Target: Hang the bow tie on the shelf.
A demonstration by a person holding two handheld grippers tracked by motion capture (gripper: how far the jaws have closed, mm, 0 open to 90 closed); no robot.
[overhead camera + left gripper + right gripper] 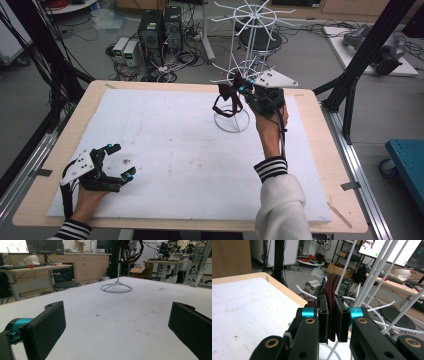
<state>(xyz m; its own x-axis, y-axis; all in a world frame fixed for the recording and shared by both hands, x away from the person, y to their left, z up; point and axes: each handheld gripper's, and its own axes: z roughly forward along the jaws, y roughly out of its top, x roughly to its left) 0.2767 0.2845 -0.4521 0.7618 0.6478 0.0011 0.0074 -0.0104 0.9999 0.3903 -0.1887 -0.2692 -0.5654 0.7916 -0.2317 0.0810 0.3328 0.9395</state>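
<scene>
Right tool (243, 88) clamped on dark red strap (331, 305) at white wire rack (250, 35). Left tool (116, 162) wide open, empty, near tabletop (175, 150). Best: loop over prong tip before release.

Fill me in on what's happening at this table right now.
A person works with a handheld gripper in each hand. The right gripper is raised at the white wire rack at the table's far side, its jaws shut on a dark red band whose loop hangs beside the rack's pole. It looks as if the band is being hung on or taken off a wire arm; which one cannot be told. The left gripper rests near the front left of the white mat, jaws open, holding nothing.
</scene>
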